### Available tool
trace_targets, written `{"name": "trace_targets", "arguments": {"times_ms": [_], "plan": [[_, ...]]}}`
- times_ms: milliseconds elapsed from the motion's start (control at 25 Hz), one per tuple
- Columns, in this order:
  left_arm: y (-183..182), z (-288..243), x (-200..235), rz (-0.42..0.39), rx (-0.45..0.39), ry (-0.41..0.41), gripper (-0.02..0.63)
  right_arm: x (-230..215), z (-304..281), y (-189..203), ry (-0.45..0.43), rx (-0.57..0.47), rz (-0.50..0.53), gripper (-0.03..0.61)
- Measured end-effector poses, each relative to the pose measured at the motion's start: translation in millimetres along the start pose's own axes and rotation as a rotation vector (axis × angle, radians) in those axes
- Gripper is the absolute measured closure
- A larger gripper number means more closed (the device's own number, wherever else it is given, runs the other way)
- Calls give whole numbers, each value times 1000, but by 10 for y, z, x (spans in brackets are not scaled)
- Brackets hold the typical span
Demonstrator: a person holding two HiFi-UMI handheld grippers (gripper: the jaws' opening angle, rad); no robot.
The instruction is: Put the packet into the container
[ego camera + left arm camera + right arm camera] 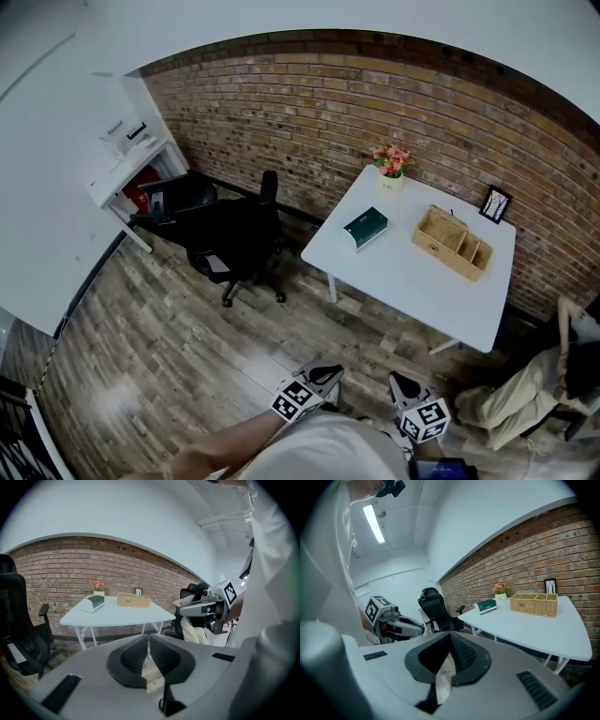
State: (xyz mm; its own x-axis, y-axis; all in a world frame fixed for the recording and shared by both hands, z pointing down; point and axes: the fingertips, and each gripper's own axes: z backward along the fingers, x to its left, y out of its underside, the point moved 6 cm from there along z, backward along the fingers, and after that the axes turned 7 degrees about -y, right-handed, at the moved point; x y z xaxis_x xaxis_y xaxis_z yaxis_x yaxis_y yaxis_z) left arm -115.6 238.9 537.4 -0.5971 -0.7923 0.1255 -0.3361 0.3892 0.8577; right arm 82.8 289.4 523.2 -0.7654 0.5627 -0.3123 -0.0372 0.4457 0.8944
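- Packet [366, 227]: green with a white side, lying flat on the white table [412, 291]. It sits close to the table's left edge, on the office-chair side, and is untouched and well apart from both grippers.
- Container [453, 243]: a wicker basket with dividers inside, standing near the table's far edge along the brick wall, toward the right corner. It is apart from the packet, with bare tabletop between them. No packet is in it, and nothing shows in its compartments from the head view.
- Left gripper [149, 644]: jaws closed tip to tip with nothing between them. It is held low over the wooden floor, short of the table's near edge, and points toward the table.
- Right gripper [450, 638]: jaws pressed together and empty. It is held beside the left one, also short of the near edge.
- Flower pot [392, 171]: stands at the far left corner of the table.
- Picture frame [494, 203]: stands at the far right corner, by the wall.
- Office chair [234, 234]: black, on the floor off the table's left edge.
- Seated person [525, 394]: on the floor side of the table's right edge, taking no part.
- Progress: judged as not begun. What remains is the approach to the table, opening a gripper, grasping the packet, carrying it across to the basket and releasing it inside.
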Motion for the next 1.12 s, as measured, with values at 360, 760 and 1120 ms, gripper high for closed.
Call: {"name": "trace_targets", "arguments": {"times_ms": [360, 760, 1120], "plan": [[-107, -112, 402, 7, -18, 3, 588, -105, -371, -171, 1, 20, 4, 566], [-227, -226, 856, 15, -24, 18, 588, -246, -759, -404, 26, 43, 27, 566], [-237, -253, 1267, 15, -19, 23, 588, -363, -1015, -647, 79, 41, 57, 566]]}}
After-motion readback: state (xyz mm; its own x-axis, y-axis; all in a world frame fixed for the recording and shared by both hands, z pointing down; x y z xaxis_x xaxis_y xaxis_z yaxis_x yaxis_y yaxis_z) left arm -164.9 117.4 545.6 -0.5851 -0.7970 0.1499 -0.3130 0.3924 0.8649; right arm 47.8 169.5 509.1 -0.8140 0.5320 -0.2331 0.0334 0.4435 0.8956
